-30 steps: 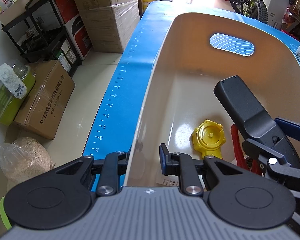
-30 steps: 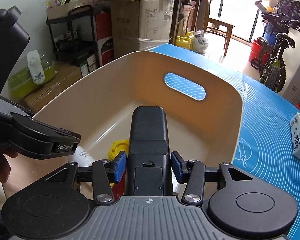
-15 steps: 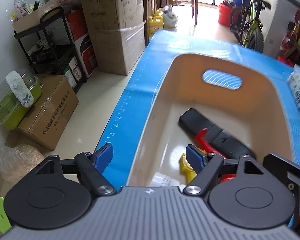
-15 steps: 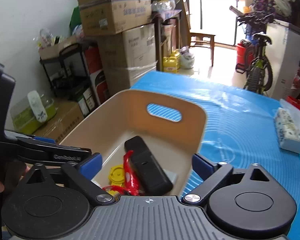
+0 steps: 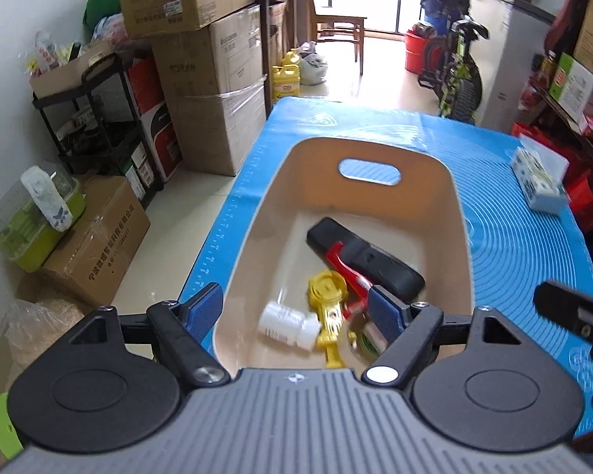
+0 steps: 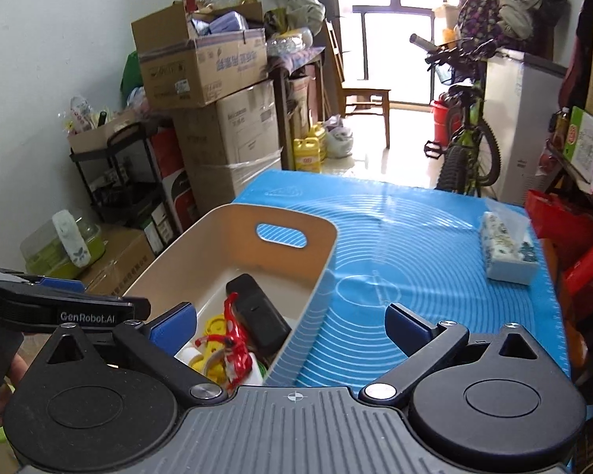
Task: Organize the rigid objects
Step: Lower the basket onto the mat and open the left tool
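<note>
A beige bin [image 5: 460, 213] with a handle slot stands on the blue mat [image 5: 525, 245]; it also shows in the right wrist view [image 6: 328, 249]. Inside lie a black remote-like device [image 5: 369, 254], a red tool [image 5: 346, 266], a yellow toy [image 5: 328, 296] and a white bottle [image 5: 286, 324]. The device [image 6: 259, 312] and red tool [image 6: 235, 339] show in the right wrist view too. My left gripper [image 5: 294, 308] is open and empty above the bin's near end. My right gripper [image 6: 290, 326] is open and empty above the bin's right wall.
A tissue pack [image 6: 506, 249] lies on the mat at the far right. Stacked cardboard boxes [image 5: 213, 91], a black shelf [image 5: 102, 126] and a green container [image 5: 35, 217] stand on the floor to the left. A bicycle [image 6: 470, 134] stands beyond the table.
The right gripper opened and let the black device drop into the bin. Both grippers opened wide and pulled back and up from the bin.
</note>
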Motion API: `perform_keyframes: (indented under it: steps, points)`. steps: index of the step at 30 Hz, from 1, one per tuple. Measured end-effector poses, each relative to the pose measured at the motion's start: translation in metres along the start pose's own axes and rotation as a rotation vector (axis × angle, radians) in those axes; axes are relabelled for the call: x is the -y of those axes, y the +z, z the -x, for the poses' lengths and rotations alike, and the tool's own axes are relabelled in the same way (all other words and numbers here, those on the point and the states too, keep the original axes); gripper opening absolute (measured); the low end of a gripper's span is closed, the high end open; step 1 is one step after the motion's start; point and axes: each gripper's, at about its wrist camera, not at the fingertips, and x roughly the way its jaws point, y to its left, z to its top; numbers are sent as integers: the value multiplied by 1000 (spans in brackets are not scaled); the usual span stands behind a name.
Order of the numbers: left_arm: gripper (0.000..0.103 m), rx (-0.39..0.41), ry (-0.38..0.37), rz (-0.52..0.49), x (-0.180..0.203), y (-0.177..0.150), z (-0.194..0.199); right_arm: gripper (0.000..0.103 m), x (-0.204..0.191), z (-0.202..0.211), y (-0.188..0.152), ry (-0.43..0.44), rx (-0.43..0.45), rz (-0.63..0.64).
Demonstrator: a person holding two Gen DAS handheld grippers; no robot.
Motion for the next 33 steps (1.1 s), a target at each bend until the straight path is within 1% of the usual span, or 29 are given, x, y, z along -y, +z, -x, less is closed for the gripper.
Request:
perform_keyframes:
  steps: [6, 9, 14, 18, 26, 33]
  points:
    - [80, 34, -30, -2, 12, -19, 31, 100, 10, 34, -19, -12, 10, -9]
    - [80, 29, -35, -27, 20, -30, 40, 100, 12, 46, -29, -19, 13, -16]
    - [80, 37, -49, -24, 24, -46, 53, 100, 17, 61, -46, -38, 12, -23]
    - [80, 62, -25, -26, 29, -62, 63, 100, 23, 72, -63, -54, 12, -30]
    - [80, 63, -51, -7, 35, -91, 68, 100, 36, 80, -96, -74, -10, -51]
    - [80, 72, -50, -47, 48, -111, 66, 100, 39, 84, -121, -87, 14, -50]
